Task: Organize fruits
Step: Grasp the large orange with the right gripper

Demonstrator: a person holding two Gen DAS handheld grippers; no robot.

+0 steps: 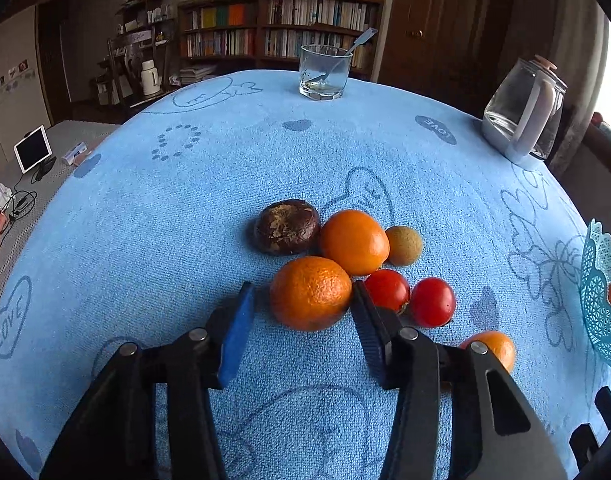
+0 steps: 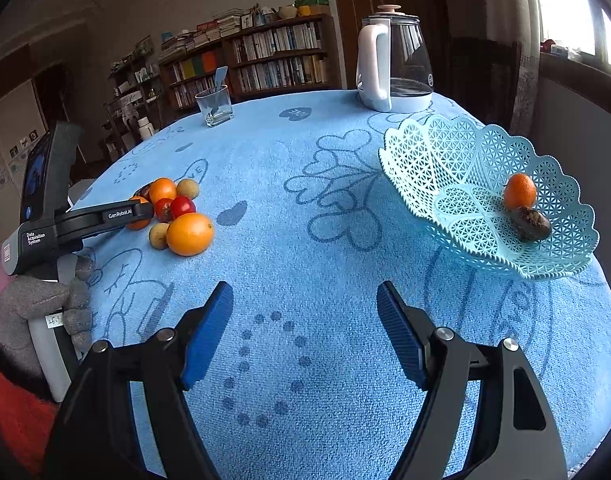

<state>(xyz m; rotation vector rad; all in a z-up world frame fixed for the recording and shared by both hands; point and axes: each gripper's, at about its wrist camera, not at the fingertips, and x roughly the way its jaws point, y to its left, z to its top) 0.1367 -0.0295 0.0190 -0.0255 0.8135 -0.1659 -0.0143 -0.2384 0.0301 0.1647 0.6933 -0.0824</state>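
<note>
My left gripper [image 1: 303, 298] straddles the near orange [image 1: 310, 293] on the worktop [image 1: 185, 220]: right pad touching, left pad just off, not clamped. Firm, round, pebbly skin, likely rolls; take it across the widest middle. Right gripper [image 2: 304, 304] spread, empty. Far right, the basket [image 2: 425, 148] holds two fruits.

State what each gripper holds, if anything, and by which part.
Nothing is held. The left gripper straddles an orange, one pad clear of its side; the right gripper is open and empty.
</note>
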